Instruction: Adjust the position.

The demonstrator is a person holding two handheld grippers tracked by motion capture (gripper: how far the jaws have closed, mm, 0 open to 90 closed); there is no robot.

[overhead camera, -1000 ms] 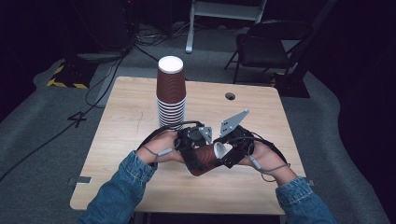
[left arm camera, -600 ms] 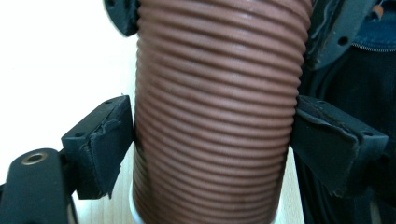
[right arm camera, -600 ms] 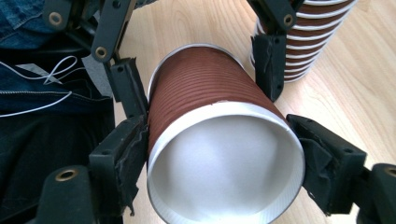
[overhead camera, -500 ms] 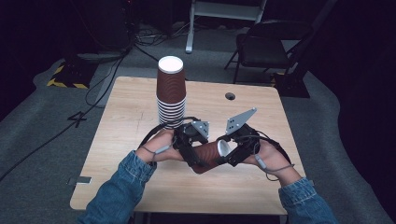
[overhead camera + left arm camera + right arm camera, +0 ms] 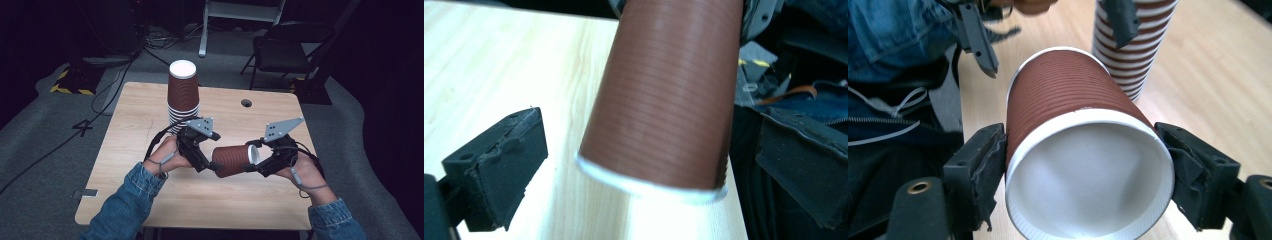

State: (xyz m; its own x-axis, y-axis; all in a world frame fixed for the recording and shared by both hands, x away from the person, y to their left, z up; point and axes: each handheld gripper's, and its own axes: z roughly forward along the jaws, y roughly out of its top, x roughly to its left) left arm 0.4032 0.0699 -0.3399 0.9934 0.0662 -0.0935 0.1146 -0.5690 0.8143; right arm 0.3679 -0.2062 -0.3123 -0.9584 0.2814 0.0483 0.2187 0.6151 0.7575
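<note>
While the right tool (image 5: 256, 161) grips the cup (image 5: 234, 160), the left tool (image 5: 212, 165) has apparently opened off it.

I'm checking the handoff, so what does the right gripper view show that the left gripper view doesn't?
Right gripper view: the cup with its white inside, the right tool clamping its rim, the stack of cups behind. Left gripper view: the cup's base within the left tool, jaws just opening, pads clear of it. Both: the brown ribbed cup over the wooden table.
</note>
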